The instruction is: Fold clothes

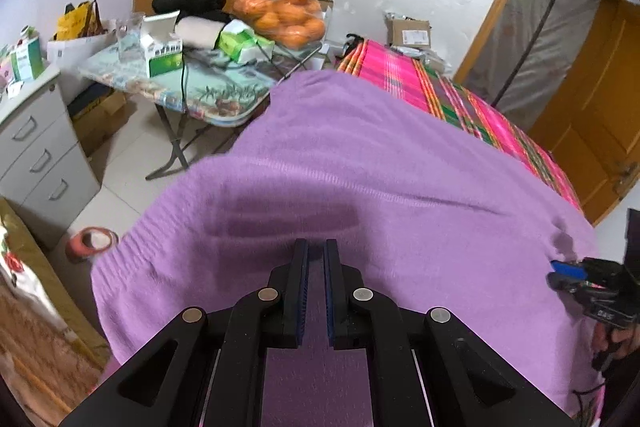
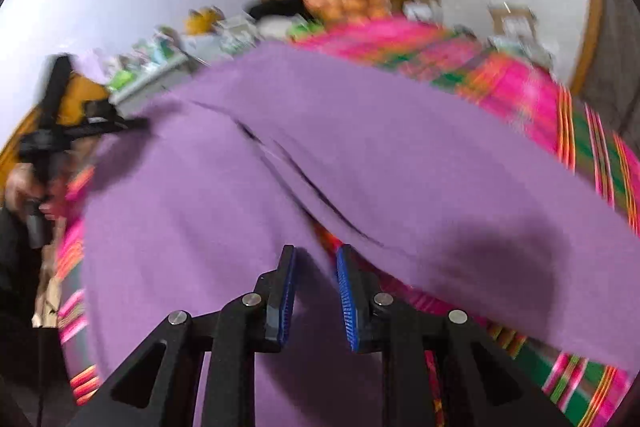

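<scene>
We are hovering both grippers over the purple sweater on the bed. The left gripper is showing nearly closed, empty jaws; the right gripper is blurry, jaws probably open. We are aiming low for an edge.

Almost no writing can be read here. In the left wrist view, the green and white box on the folding table has a line of dark characters on its white band, but they are too small to make out. Right of this box, the green packets carry print that is also not legible. The right claw, at the right edge of the same view, shows pale marks on its black body, maybe letters or digits, and they stay unclear. The right wrist view is blurred, with no readable text.
</scene>
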